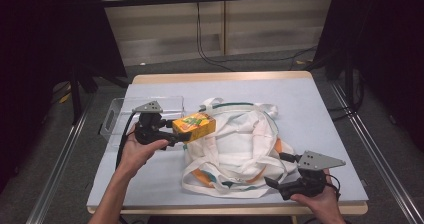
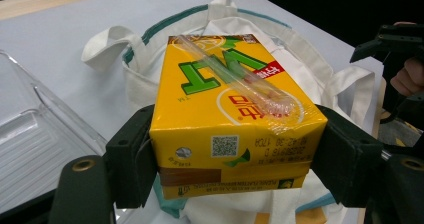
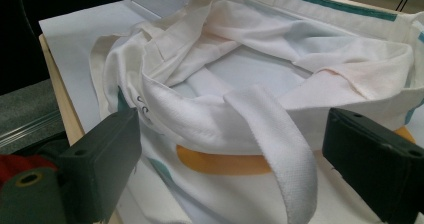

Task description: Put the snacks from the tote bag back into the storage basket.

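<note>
the left gripper [image 1: 172, 134] has its jaws clamped on the sides of the yellow drink carton [image 2: 230, 114], held above the near edge of the white tote bag [image 1: 235, 144] on the worktop [image 1: 310, 114]. the right gripper [image 3: 225, 174] sits wide open and empty at the bag's rim by a strap [image 3: 280, 149]; i'd judge it should pinch that rim and lift it. keep the carton level going into the mouth.

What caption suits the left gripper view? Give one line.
Left claw clamps a yellow drink carton above the white tote bag.

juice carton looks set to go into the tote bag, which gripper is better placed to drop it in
Left. The left gripper already clamps the juice carton at the tote bag's edge; the right gripper is open by the near handle.
</note>
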Demonstrator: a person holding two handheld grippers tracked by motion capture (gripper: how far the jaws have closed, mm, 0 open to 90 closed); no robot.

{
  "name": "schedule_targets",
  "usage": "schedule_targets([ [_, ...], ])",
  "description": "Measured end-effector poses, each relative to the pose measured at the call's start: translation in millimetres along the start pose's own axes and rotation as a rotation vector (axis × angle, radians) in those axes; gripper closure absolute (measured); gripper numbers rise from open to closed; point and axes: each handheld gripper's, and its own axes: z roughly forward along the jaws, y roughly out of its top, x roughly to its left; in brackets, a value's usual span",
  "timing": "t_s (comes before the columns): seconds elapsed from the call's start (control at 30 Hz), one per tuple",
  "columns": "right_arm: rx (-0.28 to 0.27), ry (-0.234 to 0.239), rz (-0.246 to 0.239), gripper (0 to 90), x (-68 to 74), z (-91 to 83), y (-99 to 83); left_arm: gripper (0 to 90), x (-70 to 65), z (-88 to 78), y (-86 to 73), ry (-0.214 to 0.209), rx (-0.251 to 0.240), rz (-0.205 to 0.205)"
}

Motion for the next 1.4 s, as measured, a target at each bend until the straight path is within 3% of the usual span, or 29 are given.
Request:
schedule_targets([
  [0.3,0.002,0.001,0.000,8.6,1.0,1.2,-0.2,27.3,3.6,-19.2,4.7,0.024,0.018,-0.027],
  [0.4,0.001,-0.002,0.006,8.6,0.0,1.1,-0.5,27.3,6.9,-25.1,6.1,0.057,0.045,-0.043],
  [0.63,-0.006,0.000,0.021,8.6,-3.9,1.1,-2.0,27.3,13.7,-40.3,3.5,0.063,0.015,-0.087],
  [0.93,-0.005,0.009,0.021,8.6,-7.5,3.2,-2.6,27.3,22.1,-59.3,13.1,0.079,-0.006,-0.103],
  [1.0,-0.004,0.009,0.025,8.6,-7.9,2.8,-2.9,27.2,22.3,-62.2,16.3,0.096,-0.010,-0.090],
  [1.4,0.006,0.015,0.005,8.6,-3.3,7.6,0.8,27.2,24.3,-71.1,23.2,0.182,0.014,-0.158],
])
